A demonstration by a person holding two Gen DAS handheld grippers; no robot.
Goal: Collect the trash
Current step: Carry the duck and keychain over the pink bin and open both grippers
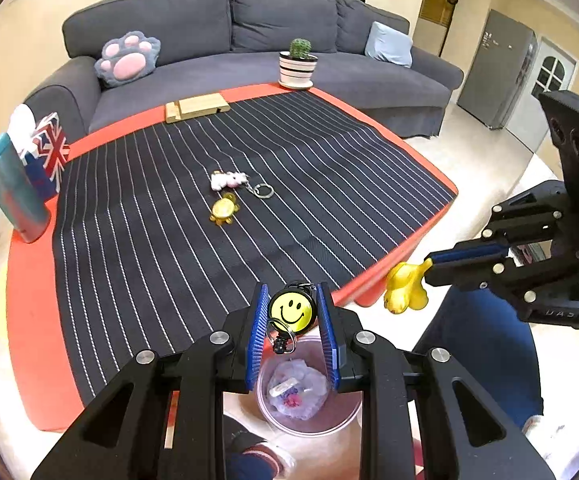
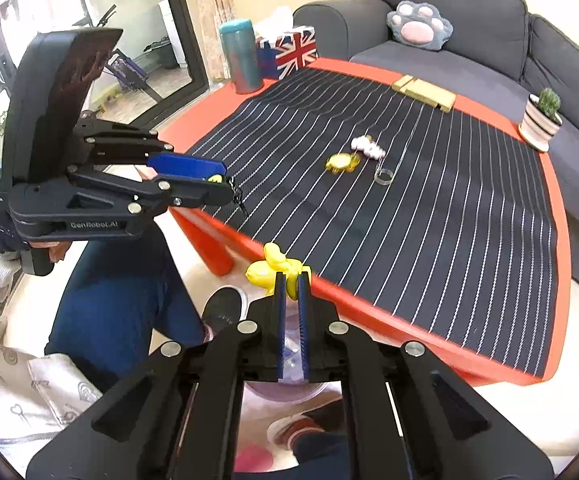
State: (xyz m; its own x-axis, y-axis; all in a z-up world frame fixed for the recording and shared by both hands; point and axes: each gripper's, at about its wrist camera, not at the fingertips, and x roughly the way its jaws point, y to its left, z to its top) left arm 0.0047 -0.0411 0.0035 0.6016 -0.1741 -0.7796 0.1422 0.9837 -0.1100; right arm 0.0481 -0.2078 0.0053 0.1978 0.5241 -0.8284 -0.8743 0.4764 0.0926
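My left gripper (image 1: 292,300) is shut on a yellow smiley-face keychain (image 1: 291,311) and holds it over a clear pink trash bin (image 1: 345,412) on the floor that holds crumpled wrappers. My right gripper (image 2: 292,278) is shut on a yellow balloon-dog toy (image 2: 267,270), just off the table's near edge; it also shows in the left wrist view (image 1: 403,286). On the striped mat lie a gold turtle toy (image 1: 223,209) and a white plush keychain (image 1: 228,180) with a metal ring (image 1: 263,191).
The red table (image 1: 33,320) carries a striped mat, a wooden stand (image 1: 196,107), a potted cactus (image 1: 298,63), a teal bottle (image 1: 11,188) and a Union Jack tissue box (image 1: 47,156). A grey sofa (image 1: 249,20) stands behind. The person's legs and feet are beside the bin.
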